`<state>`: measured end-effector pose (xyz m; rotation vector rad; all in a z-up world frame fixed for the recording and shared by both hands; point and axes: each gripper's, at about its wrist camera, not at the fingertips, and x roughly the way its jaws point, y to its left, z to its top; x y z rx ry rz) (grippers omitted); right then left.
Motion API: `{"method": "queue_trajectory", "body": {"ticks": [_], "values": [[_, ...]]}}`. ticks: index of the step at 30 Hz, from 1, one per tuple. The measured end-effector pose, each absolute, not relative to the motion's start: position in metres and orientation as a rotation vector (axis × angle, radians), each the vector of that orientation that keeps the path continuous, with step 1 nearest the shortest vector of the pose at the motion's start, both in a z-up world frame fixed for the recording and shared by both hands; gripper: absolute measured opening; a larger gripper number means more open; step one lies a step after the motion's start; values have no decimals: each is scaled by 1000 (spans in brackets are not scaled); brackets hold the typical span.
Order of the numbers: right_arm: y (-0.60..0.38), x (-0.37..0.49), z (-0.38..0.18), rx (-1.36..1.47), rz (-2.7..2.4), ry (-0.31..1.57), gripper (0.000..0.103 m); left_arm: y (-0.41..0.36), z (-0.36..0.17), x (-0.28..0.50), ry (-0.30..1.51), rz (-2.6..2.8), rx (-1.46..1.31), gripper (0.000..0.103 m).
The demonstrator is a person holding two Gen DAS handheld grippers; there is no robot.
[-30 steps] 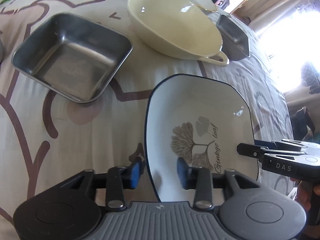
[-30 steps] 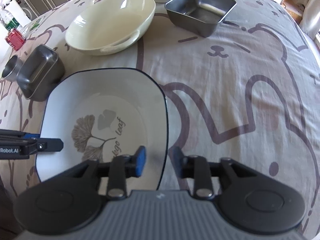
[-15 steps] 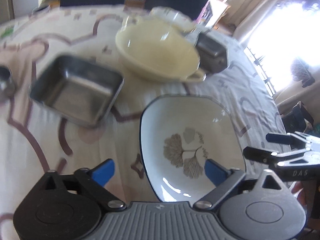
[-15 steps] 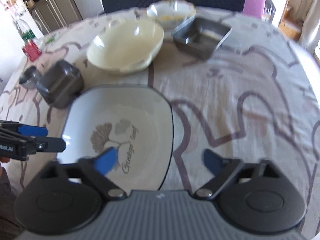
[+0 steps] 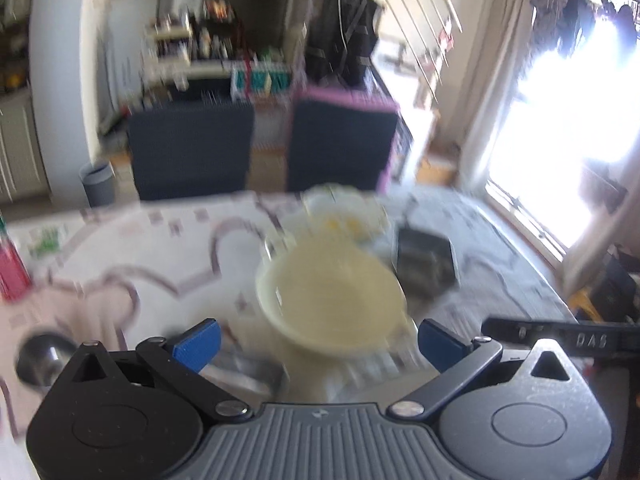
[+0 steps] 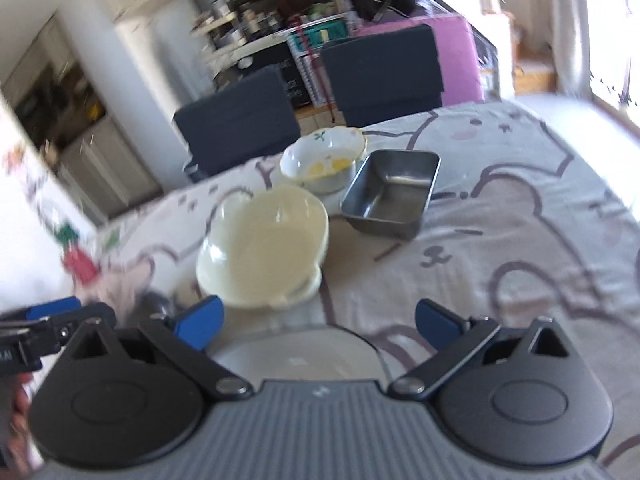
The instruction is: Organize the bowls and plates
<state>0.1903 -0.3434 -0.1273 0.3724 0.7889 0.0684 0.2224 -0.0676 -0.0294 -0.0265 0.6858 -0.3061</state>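
- The left gripper [image 5: 318, 338] has its blue pads spread wide; its jaws are opening and nothing lies between them.
- The right gripper [image 6: 318, 320] stands spread just as wide, and it grips nothing.
- At six o'clock under the right gripper, the white plate [image 6: 296, 354] lies flat on the bear-print tablecloth [image 6: 520, 240], mostly hidden by the gripper body.
- Past it toward eleven o'clock sits the cream two-handled bowl [image 6: 264, 244].
- At one o'clock from the cream bowl rests a steel rectangular pan [image 6: 394, 194], apart from it.
- Just behind, at twelve o'clock, a flowered bowl [image 6: 320, 156] tilts on a grey dish.
- Two dark chairs [image 6: 384, 68] stand beyond the table.
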Motion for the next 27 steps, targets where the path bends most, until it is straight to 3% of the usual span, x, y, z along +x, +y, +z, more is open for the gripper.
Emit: {"method": "queue_trajectory", "body": {"ticks": [8,12,17,18,19,21,24,27], "values": [[-337,242,-167,617,-18,868,101,-65,-36,285,638,-259,-61,103],[-337,263,-191,734,-28,950,66,-58,-53,313,680,-257,-130,103],[-332,276,-211,774,-33,1032,46,-48,-67,340,709,-290,-205,102],[-329,278,-212,747,-16,1032,32,-48,-69,345,709,-291,-203,102],[-327,280,-211,725,4,1030,27,-48,-71,349,711,-290,-197,102],[-327,282,-210,711,12,1035,25,-47,-76,357,716,-291,-186,102],[-333,282,-206,665,-4,1014,14,-45,-84,367,741,-282,-185,100],[-342,283,-201,637,3,985,10,-44,-90,377,759,-281,-182,92]]}}
